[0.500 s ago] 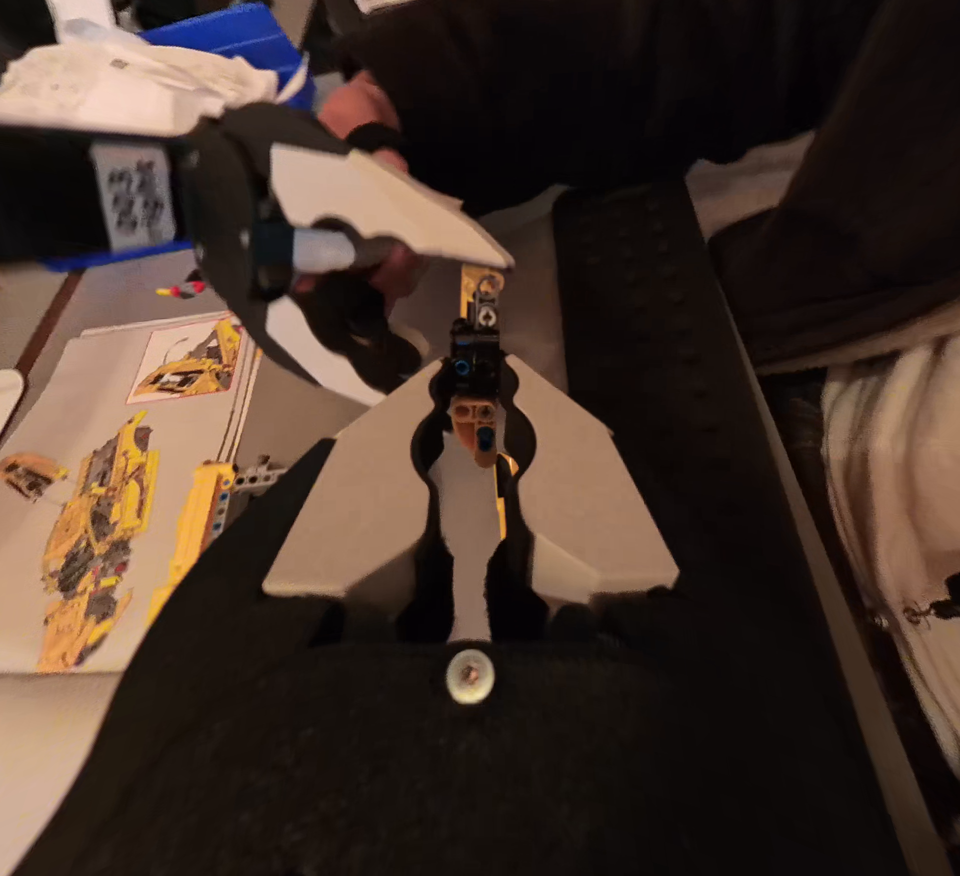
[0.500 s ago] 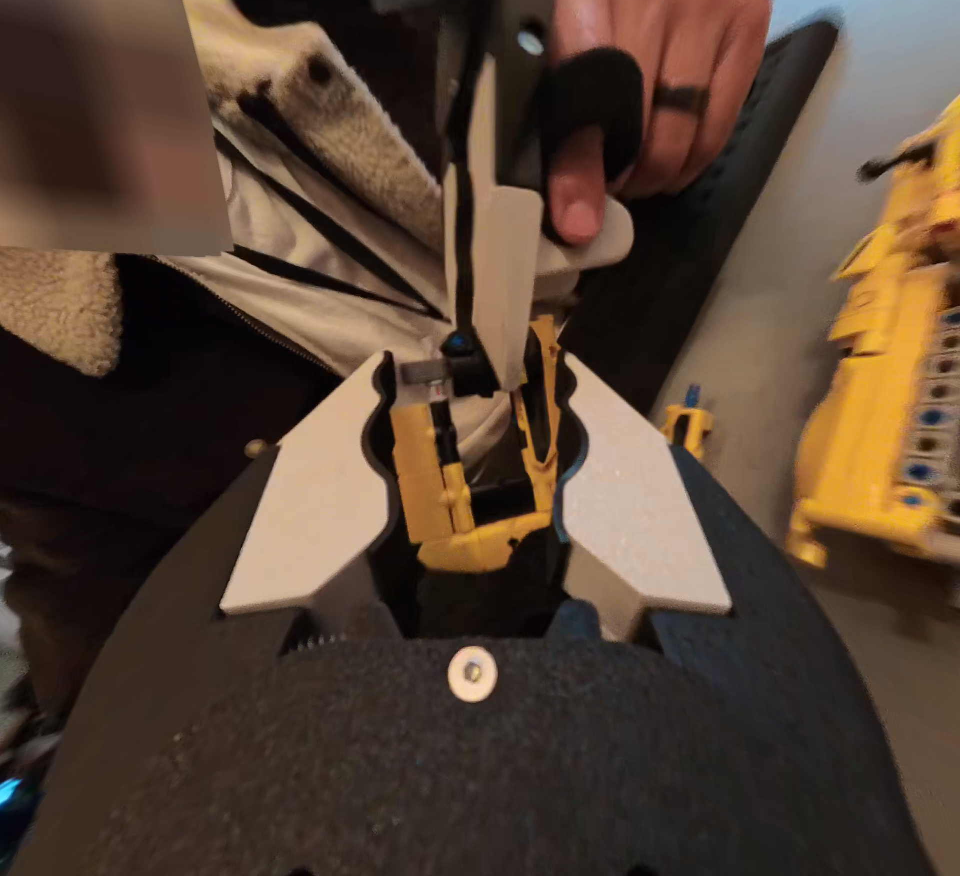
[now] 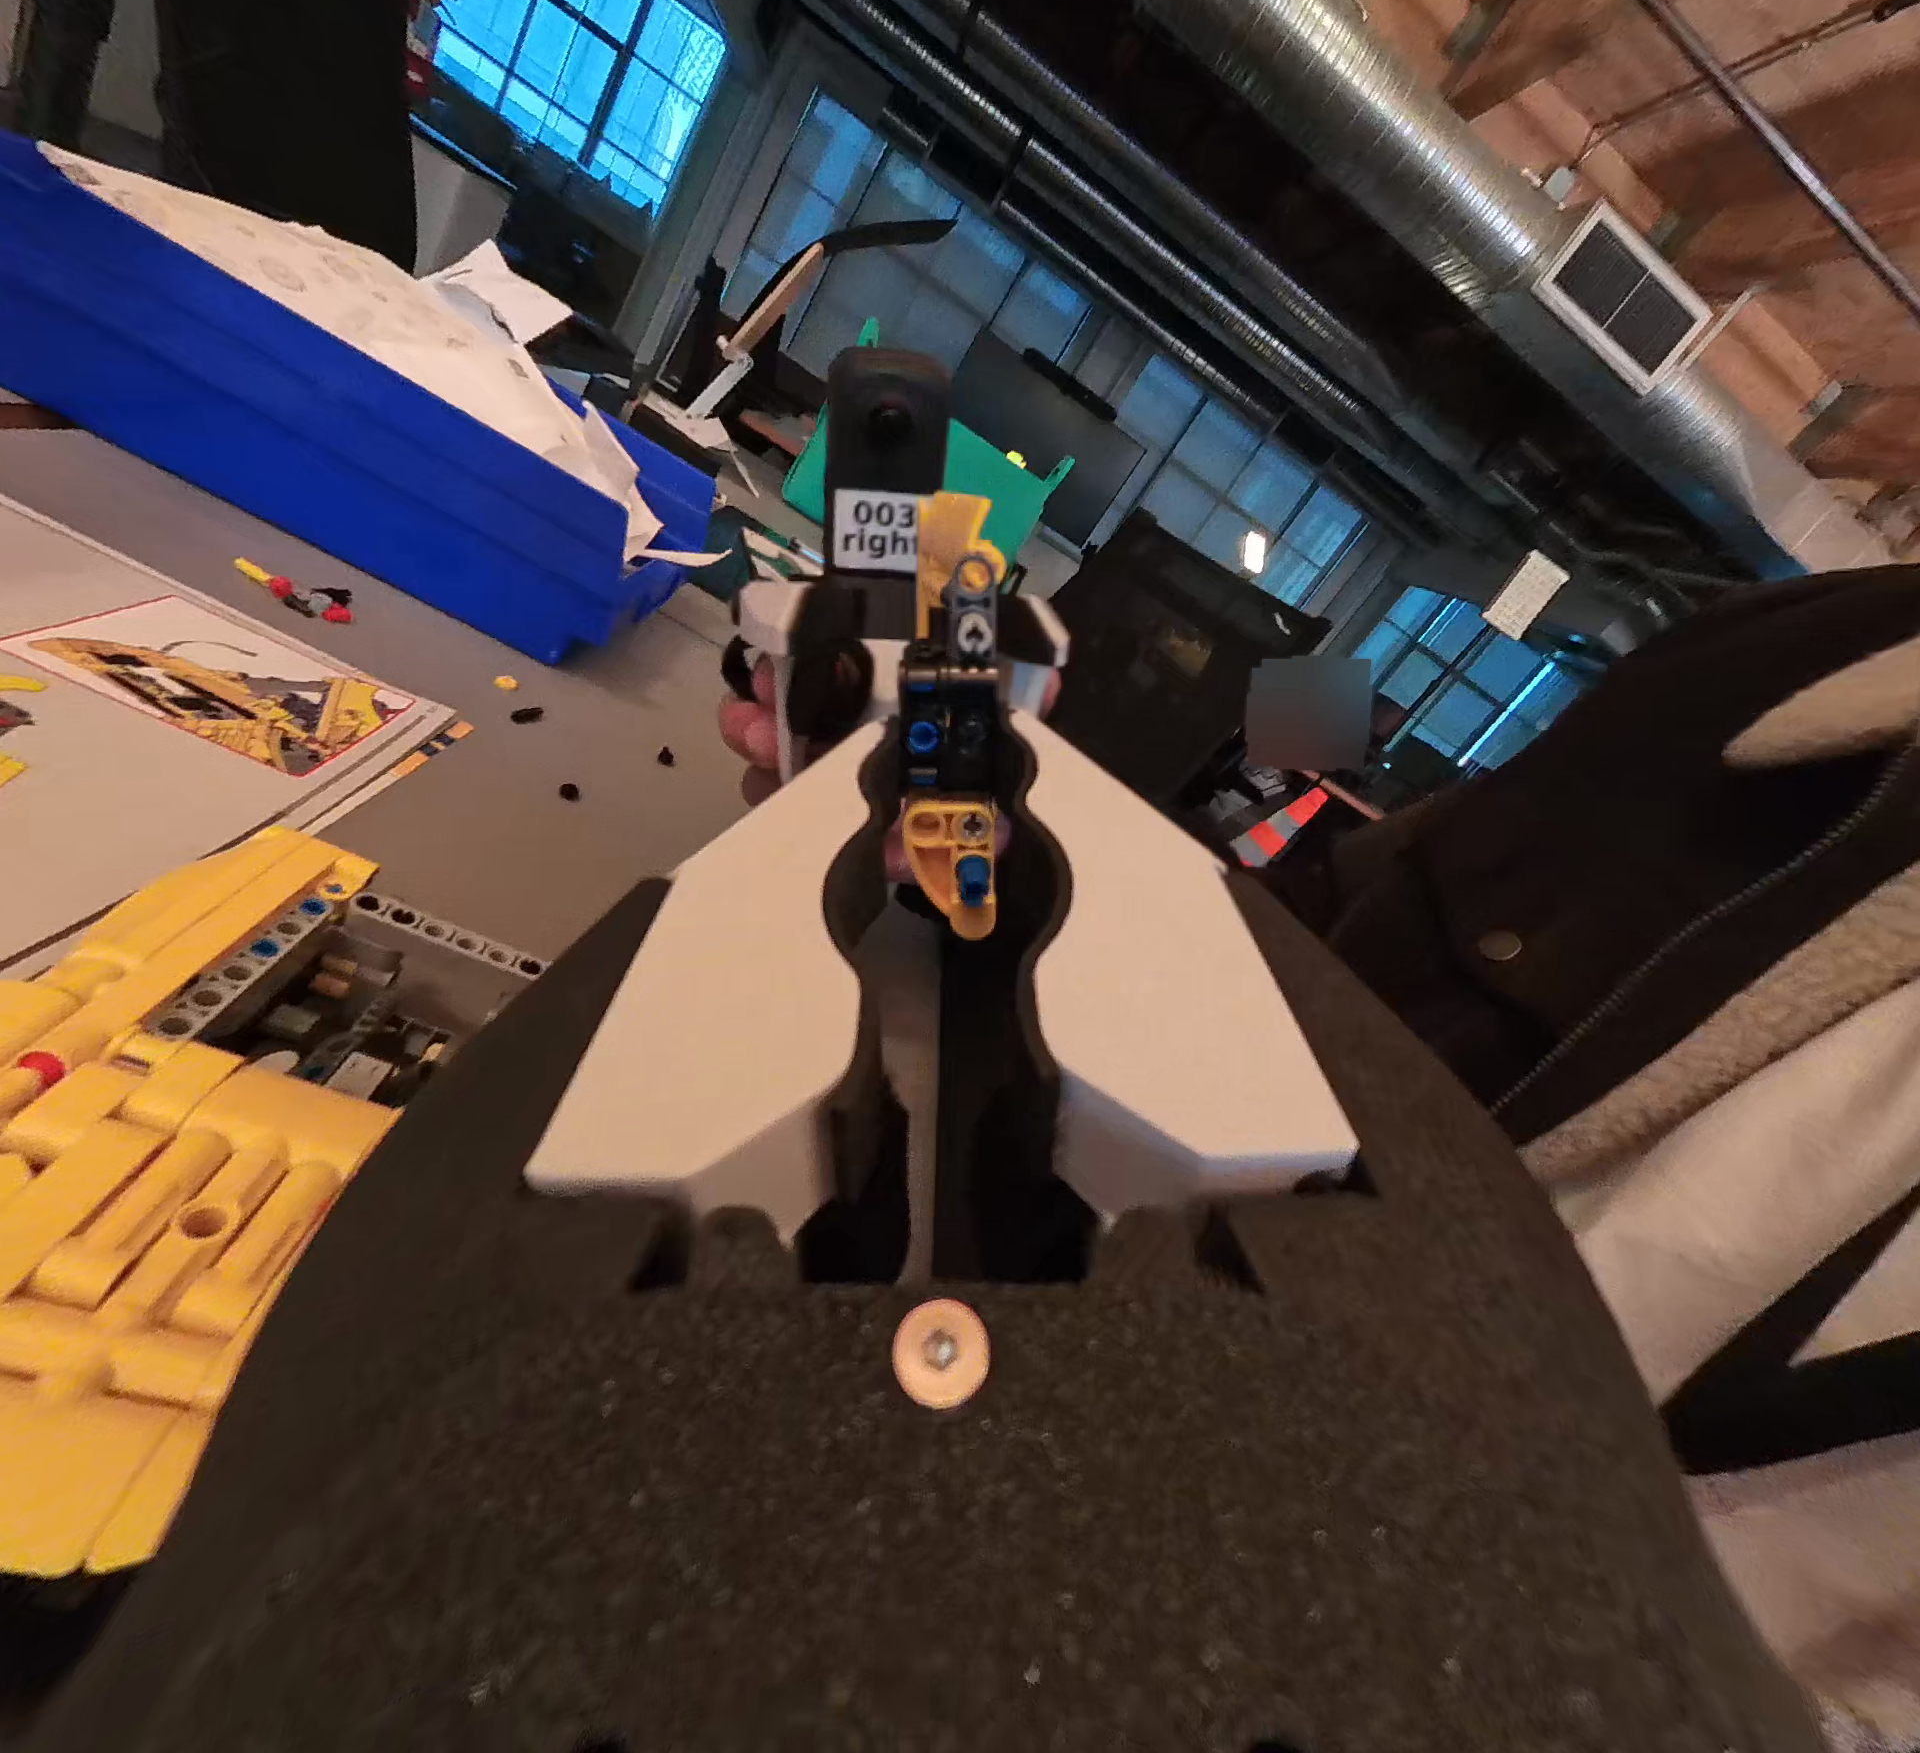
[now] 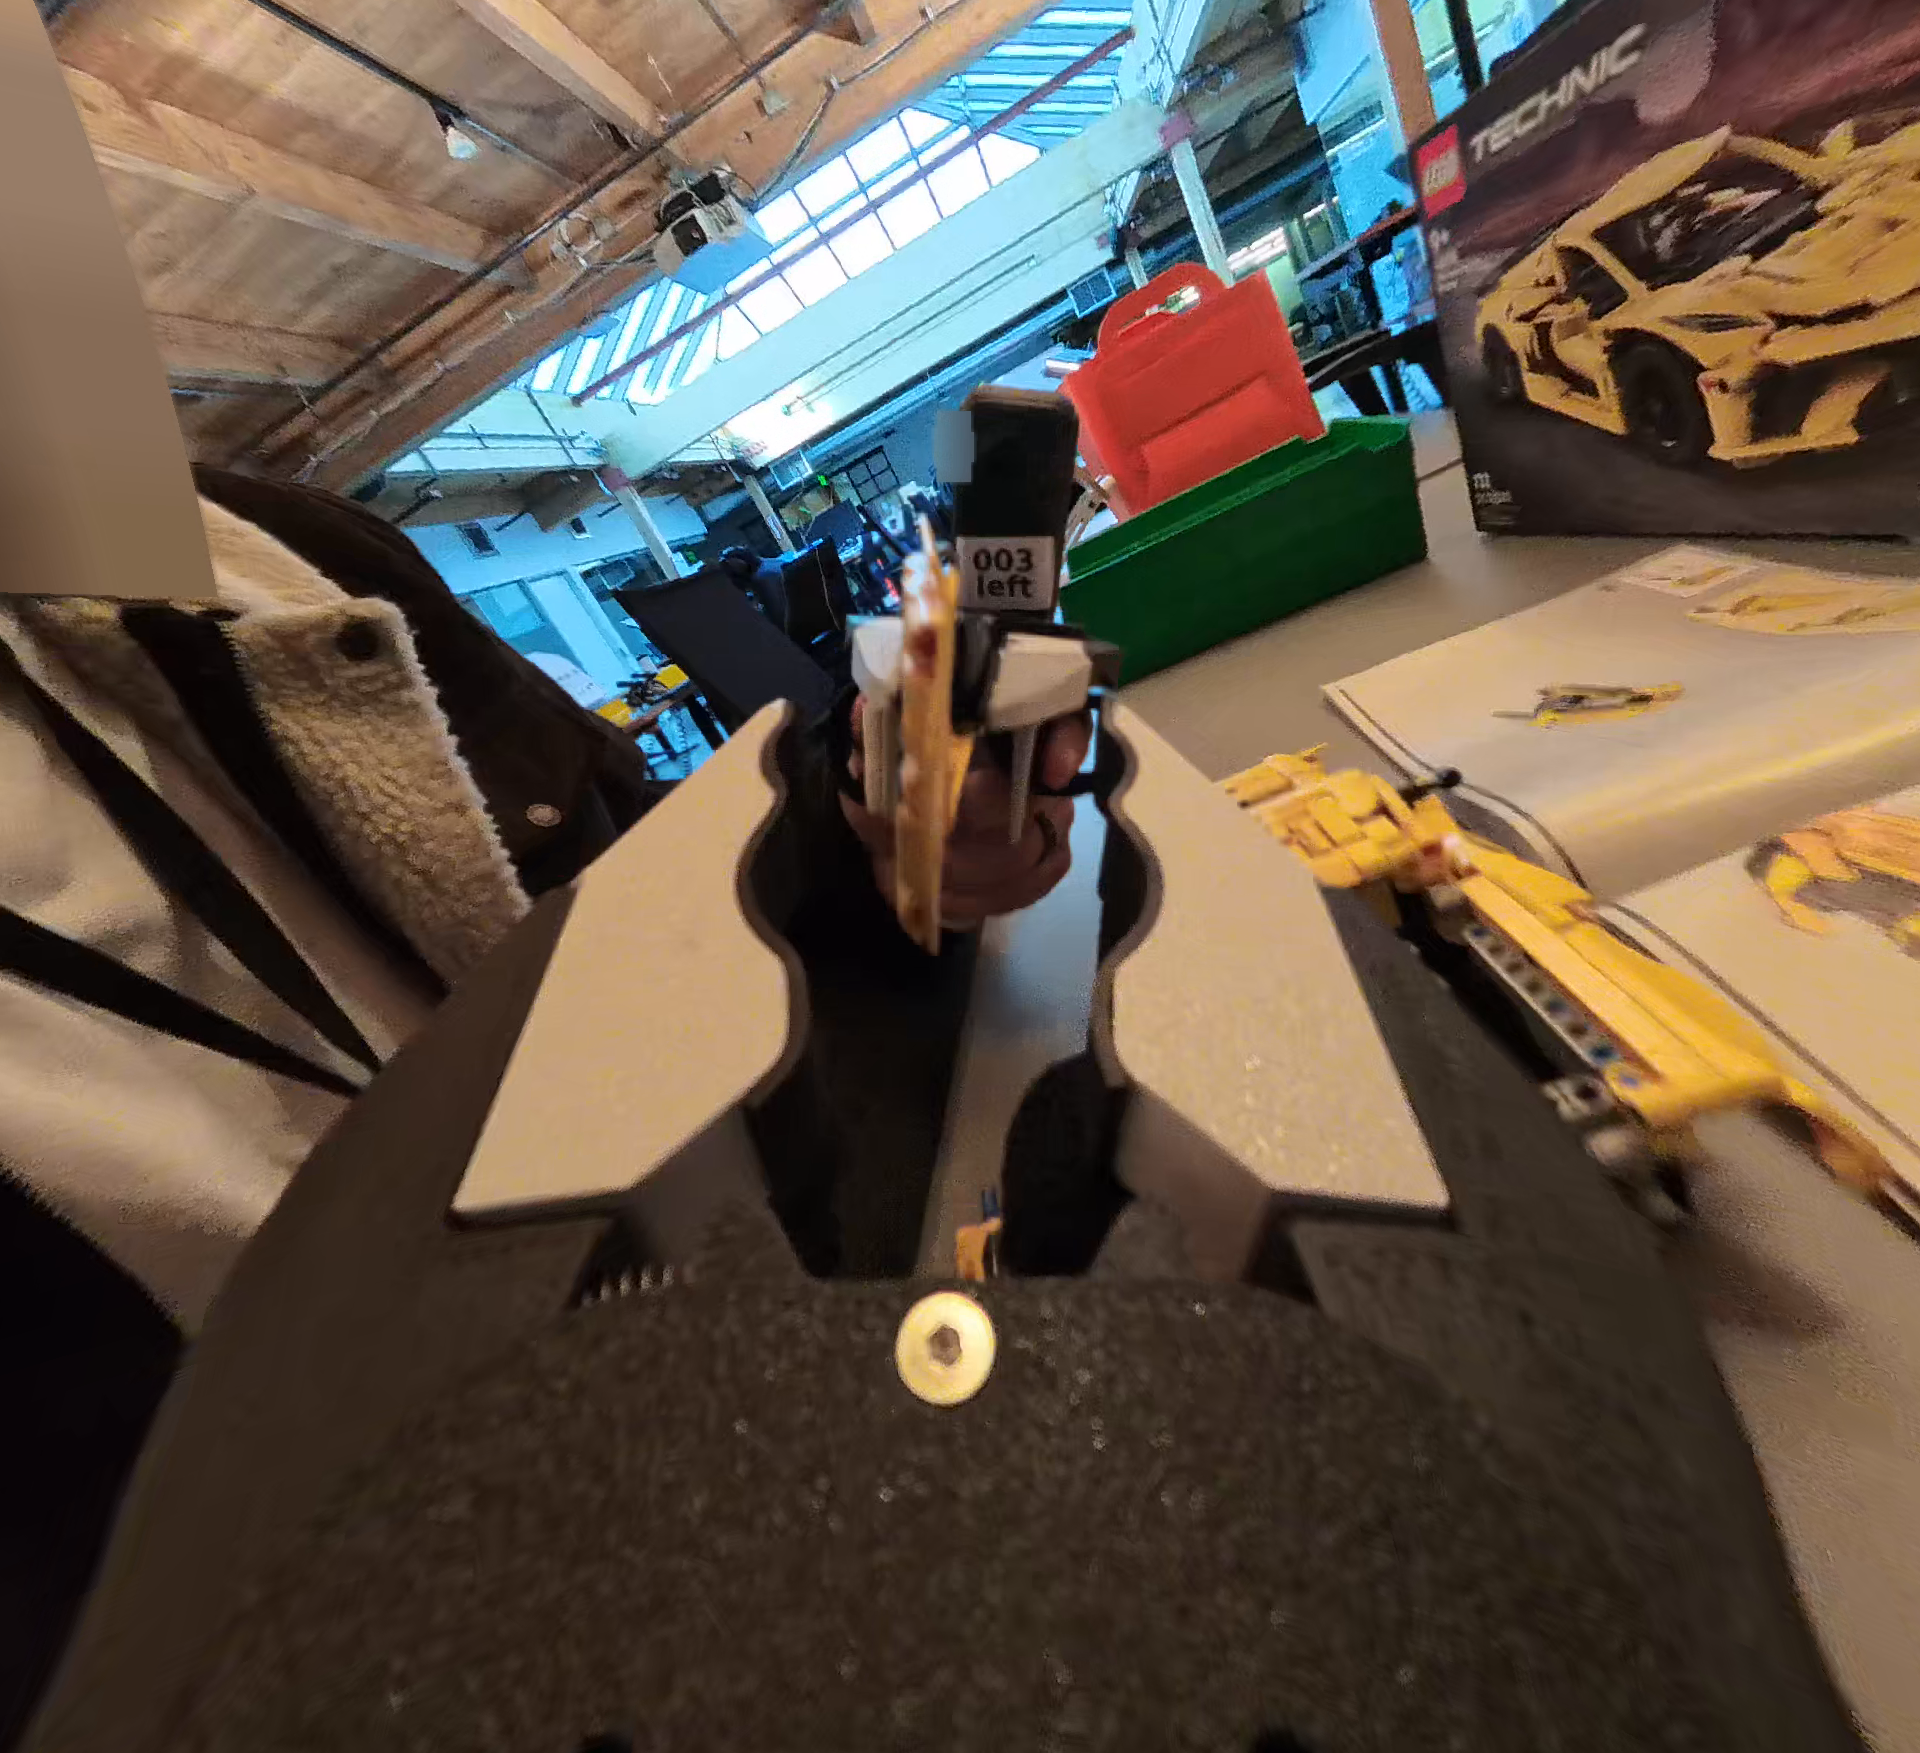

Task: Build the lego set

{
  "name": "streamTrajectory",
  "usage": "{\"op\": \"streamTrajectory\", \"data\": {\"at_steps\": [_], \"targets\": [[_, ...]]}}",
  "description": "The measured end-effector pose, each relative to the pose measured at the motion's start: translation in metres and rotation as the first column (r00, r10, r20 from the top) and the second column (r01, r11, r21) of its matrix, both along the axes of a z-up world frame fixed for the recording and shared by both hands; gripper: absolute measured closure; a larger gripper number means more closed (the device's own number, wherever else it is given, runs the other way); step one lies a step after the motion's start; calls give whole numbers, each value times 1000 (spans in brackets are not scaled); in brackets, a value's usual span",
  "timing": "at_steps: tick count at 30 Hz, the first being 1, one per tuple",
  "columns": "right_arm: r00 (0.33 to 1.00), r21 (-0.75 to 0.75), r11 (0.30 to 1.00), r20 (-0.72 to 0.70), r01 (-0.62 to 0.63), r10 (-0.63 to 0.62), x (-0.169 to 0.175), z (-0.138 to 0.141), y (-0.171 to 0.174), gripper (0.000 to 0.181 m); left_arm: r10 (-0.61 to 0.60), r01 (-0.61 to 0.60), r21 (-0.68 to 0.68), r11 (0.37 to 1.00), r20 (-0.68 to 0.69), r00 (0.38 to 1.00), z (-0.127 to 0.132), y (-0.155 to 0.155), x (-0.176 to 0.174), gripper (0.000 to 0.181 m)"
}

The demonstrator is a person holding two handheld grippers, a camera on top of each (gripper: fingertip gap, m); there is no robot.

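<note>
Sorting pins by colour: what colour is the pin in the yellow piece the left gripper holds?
Blue pin, clearest in the left wrist view.

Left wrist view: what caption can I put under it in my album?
Left gripper shut on a small black-and-yellow Lego piece, the yellow car model beside it.

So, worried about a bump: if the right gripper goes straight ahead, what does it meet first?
Probably the yellow lego piece held by the left gripper; depth is unclear.

Left gripper (image 3: 940, 768): pale grey fingers, black foam-textured body, one round screw.
Right gripper (image 4: 940, 830): same build.
Jacket (image 3: 1621, 924): dark, fleece-lined, snap buttons.
</note>
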State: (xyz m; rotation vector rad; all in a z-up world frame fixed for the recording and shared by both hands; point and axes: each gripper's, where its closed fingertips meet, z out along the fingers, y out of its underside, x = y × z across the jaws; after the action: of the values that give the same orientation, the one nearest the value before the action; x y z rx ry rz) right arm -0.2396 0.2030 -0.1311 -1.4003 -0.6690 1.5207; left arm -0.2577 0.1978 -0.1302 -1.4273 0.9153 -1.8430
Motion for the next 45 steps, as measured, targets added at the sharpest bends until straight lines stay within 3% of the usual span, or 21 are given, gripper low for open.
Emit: {"op": "streamTrajectory", "data": {"at_steps": [2, 5, 15, 17, 24, 26, 28, 30, 33, 36, 40, 42, 45], "targets": [[1000, 13, 1000, -16, 16, -16, -12, 8, 2, 144, -1, 2, 19, 1000, -15, 1000, -3, -3, 0, 165], [1000, -6, 1000, -1, 19, -19, -22, 7, 4, 156, 16, -15, 35, 999, -30, 999, -7, -3, 0, 165], [999, -28, 999, 39, 16, -15, -29, -7, 7, 157, 45, -36, 70, 997, -137, 990, -25, -3, 7, 166], [1000, -32, 999, 29, -8, 9, -28, -7, 4, 171, 52, -39, 91, 995, -148, 988, -26, -4, 8, 166], [998, 8, 1000, 63, 24, -25, -26, -9, 2, 173, 29, -18, 78, 997, -145, 989, -28, -5, 9, 165], [994, 34, 998, 89, 53, -56, -16, -8, 1, 173, 51, -26, 156, 987, -155, 987, -29, -6, 3, 148], [981, 72, 992, 156, 103, -113, 3, -13, -2, 173, 31, 14, 211, 977, -211, 977, -38, -15, -5, 144], [953, 129, 981, 250, 143, -172, 21, -26, -9, 173, -49, 157, 272, 950, -365, 930, -68, -40, -15, 143], [928, 80, 984, 328, 159, -176, 38, -55, -22, 173, -22, 277, 375, 885, -560, 828, -115, -57, -26, 144], [933, 5, 980, 306, 197, -189, 44, -61, -20, 173, -1, 355, 435, 827, -631, 776, -132, -64, -26, 144], [937, 25, 982, 294, 190, -189, 42, -57, -19, 173, 56, 458, 512, 727, -709, 703, -152, -59, -24, 144], [939, 17, 982, 292, 188, -185, 41, -58, -19, 173, 46, 488, 478, 730, -747, 663, -161, -54, -24, 143], [944, 16, 982, 271, 189, -187, 43, -55, -19, 173, -61, 513, 364, 778, -768, 637, -166, -64, -19, 136]]}}
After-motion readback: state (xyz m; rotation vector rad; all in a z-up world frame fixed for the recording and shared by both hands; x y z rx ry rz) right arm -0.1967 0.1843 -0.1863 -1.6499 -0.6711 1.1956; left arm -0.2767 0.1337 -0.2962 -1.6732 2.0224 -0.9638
